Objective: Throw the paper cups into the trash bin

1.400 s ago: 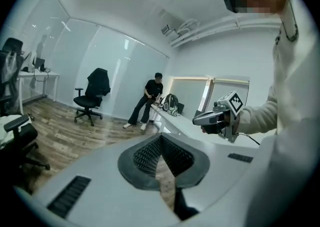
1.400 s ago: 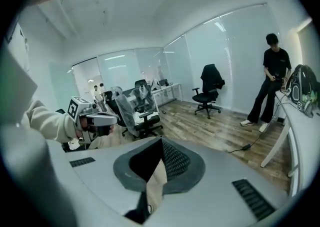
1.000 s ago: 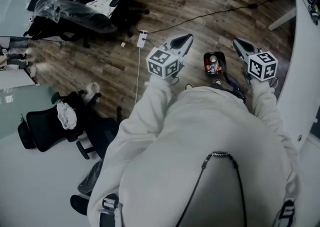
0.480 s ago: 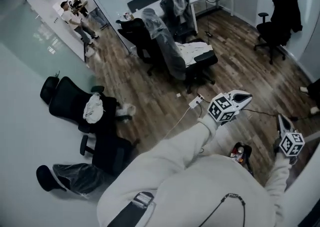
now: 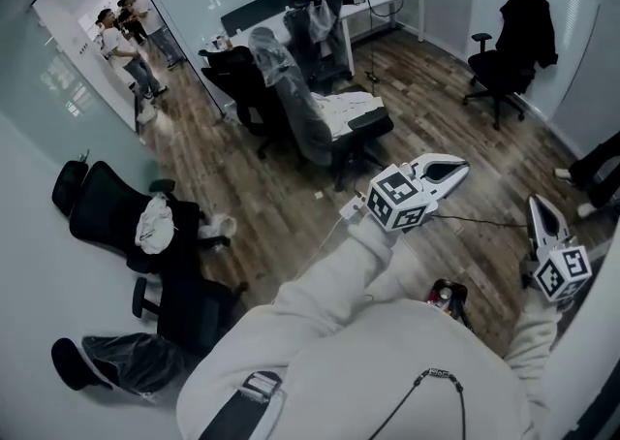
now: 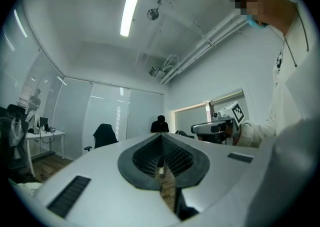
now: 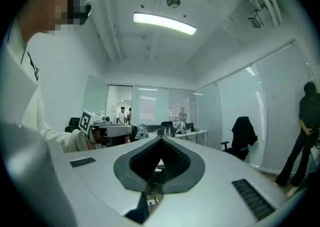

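No loose paper cup shows in any view. A small dark trash bin [image 5: 448,296] with red and white things inside stands on the wood floor just in front of my body, partly hidden by my white sweatshirt. My left gripper [image 5: 459,170] is held out level above the floor, jaws shut with nothing between them [image 6: 161,140]. My right gripper [image 5: 536,205] is raised at the right, also shut and empty [image 7: 160,146]. Each gripper view looks across the room and catches the other gripper: the right gripper [image 6: 216,127] and the left gripper [image 7: 107,131].
A white power strip [image 5: 351,205] and its cable lie on the floor. Plastic-wrapped office chairs [image 5: 300,109] stand in the middle, black chairs [image 5: 116,215] at the left, one with a jacket [image 5: 509,50] at the far right. People [image 5: 124,36] stand by the glass door; someone's legs [image 5: 591,172] show at right.
The head view has swung up from the floor to the room. The bin, earlier between the two grippers, now sits lower, close to my body. Both grippers stay shut.
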A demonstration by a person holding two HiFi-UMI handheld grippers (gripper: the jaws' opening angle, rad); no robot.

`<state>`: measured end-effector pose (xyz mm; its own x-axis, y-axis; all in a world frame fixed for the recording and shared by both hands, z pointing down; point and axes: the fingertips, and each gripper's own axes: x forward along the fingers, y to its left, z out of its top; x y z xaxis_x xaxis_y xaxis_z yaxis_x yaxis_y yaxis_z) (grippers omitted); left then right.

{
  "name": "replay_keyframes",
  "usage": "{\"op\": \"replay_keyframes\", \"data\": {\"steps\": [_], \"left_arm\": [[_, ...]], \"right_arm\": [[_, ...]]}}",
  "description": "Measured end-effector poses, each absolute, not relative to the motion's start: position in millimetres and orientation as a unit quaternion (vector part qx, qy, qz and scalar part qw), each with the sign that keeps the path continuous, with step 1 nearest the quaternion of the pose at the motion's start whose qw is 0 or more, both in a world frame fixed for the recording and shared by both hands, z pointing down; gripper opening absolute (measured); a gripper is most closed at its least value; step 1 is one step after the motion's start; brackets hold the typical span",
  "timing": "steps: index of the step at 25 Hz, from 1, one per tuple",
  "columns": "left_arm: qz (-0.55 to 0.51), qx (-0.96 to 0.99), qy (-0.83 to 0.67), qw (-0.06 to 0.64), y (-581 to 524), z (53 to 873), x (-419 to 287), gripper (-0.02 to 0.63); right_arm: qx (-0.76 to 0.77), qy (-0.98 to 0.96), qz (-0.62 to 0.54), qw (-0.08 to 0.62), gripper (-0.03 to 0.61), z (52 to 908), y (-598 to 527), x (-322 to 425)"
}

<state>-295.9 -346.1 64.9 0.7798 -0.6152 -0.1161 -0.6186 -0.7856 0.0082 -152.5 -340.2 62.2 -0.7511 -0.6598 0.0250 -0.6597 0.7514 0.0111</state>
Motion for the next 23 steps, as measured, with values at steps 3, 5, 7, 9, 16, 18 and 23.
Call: {"op": "replay_keyframes", "data": {"steps": [3,5,7,9,16,18,23], "left_arm": [[0.052,-0.946,0.321,0.016,-339.2,69.4,-286.9,0.002],[0.046,-0.948,0.314,0.017,-335.2,71.7,-278.5,0.002],[0.048,-0.949,0.311,0.019,-332.9,71.6,-277.2,0.002],[0.051,-0.947,0.315,0.018,-333.3,71.7,-281.1,0.002],[0.060,-0.945,0.322,0.011,-332.3,70.7,-282.4,0.002],[0.060,-0.945,0.322,0.014,-330.1,69.0,-282.5,0.002],[0.059,-0.946,0.318,0.019,-329.5,67.4,-278.8,0.002]], "right_arm": [[0.345,-0.938,0.016,0.021,0.018,70.8,-336.0,-159.0],[0.347,-0.937,0.022,0.027,0.018,75.0,-332.2,-157.4],[0.350,-0.936,0.026,0.031,0.018,78.6,-331.3,-158.0],[0.350,-0.936,0.029,0.034,0.018,82.4,-332.3,-160.0],[0.353,-0.934,0.031,0.039,0.018,85.5,-329.5,-152.2],[0.352,-0.935,0.031,0.038,0.018,85.3,-328.6,-155.0],[0.346,-0.937,0.023,0.043,0.018,87.5,-328.1,-159.1]]}}
